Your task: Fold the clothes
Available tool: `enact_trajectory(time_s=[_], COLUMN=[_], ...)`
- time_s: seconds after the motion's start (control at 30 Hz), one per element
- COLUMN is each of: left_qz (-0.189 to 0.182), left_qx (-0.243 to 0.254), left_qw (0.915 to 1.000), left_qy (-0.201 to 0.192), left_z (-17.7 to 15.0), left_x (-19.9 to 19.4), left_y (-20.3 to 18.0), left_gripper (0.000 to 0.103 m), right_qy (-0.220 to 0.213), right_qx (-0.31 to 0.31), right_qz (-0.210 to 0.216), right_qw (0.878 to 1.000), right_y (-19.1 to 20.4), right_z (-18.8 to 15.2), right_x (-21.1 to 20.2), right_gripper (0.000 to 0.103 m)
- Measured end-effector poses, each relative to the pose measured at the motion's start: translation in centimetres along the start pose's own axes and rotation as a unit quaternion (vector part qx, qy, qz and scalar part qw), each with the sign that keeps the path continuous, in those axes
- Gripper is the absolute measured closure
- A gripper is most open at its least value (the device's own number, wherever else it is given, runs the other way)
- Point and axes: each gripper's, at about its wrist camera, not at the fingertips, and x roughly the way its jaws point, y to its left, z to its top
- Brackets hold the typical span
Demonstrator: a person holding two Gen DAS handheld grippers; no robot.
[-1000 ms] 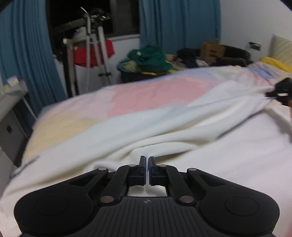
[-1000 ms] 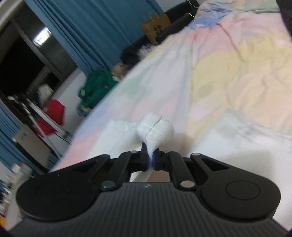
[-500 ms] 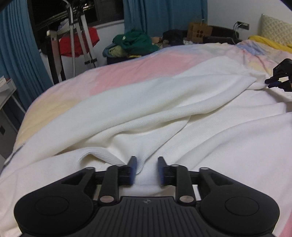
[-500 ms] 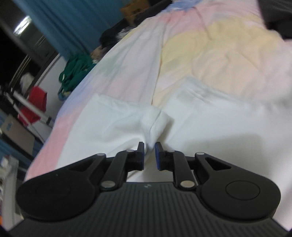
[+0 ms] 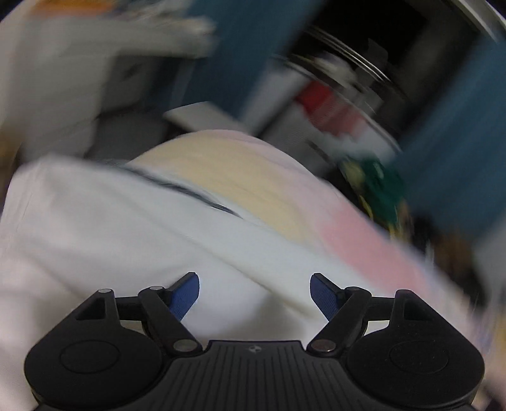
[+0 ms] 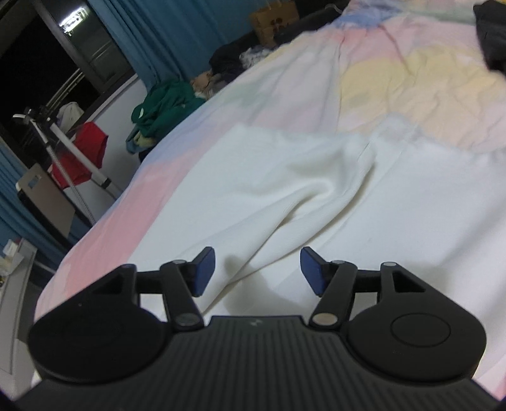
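Note:
A white knit garment point(image 6: 316, 196) lies spread on the bed, with a long fold running down its middle toward my right gripper point(image 6: 257, 268). That gripper hovers just above the cloth, its jaws opening, blue pads apart and pressing on nothing. In the blurred, tilted left wrist view the same white garment point(image 5: 132, 240) fills the lower half. My left gripper point(image 5: 254, 291) is over it with its jaws opening wide, and no cloth is pinched between the pads.
The bed has a pastel pink, yellow and blue cover point(image 6: 411, 72). Beyond its far edge are a green clothes heap point(image 6: 164, 104), a drying rack with a red garment point(image 6: 82, 151), blue curtains point(image 6: 177, 34) and a cardboard box point(image 6: 275, 19). A dark item point(image 6: 493, 31) lies at the bed's upper right.
Both grippers went from shut on the white cloth to wide apart, releasing it onto the bed. The left view swung and rolled sharply toward the bed's corner. The right gripper drew back.

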Motion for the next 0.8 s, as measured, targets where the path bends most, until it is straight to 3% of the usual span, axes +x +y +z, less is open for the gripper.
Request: enact_trajectory(time_s=[0.13, 0.27, 0.37, 0.47, 0.53, 0.73, 0.8], left_qz=[-0.004, 0.014, 0.015, -0.037, -0.061, -0.017, -0.01], left_qx=[-0.104, -0.153, -0.14, -0.121, -0.106, -0.069, -0.047], left_qw=[0.9945, 0.9881, 0.9899, 0.9905, 0.9902, 0.9972, 0.9985], left_qy=[-0.003, -0.002, -0.019, -0.055, -0.069, -0.023, -0.027], left_z=[2.5, 3.4, 4.1, 4.4, 5.0, 5.1, 4.8], left_x=[2.9, 6.0, 6.4, 5.7, 5.5, 10.2, 11.1], left_y=[3.1, 4.2, 3.5, 2.5, 1.7, 1.2, 0.9], left_gripper=[0.024, 0.023, 0.025, 0.031, 0.029, 0.031, 0.031], right_qy=[0.022, 0.029, 0.032, 0.028, 0.023, 0.023, 0.025], right_qx=[0.025, 0.041, 0.051, 0.053, 0.051, 0.045, 0.047], right_qz=[0.013, 0.014, 0.011, 0.012, 0.015, 0.018, 0.015], right_qw=[0.999, 0.999, 0.998, 0.998, 0.998, 0.999, 0.998], right_y=[-0.3, -0.6, -0.8, -0.7, -0.5, -0.3, -0.3], right_z=[-0.3, -0.4, -0.5, -0.6, -0.5, -0.6, -0.6], right_x=[0.6, 0.7, 0.8, 0.5, 0.2, 0.2, 0.3], right_gripper=[0.04, 0.04, 0.04, 0.04, 0.04, 0.04, 0.04])
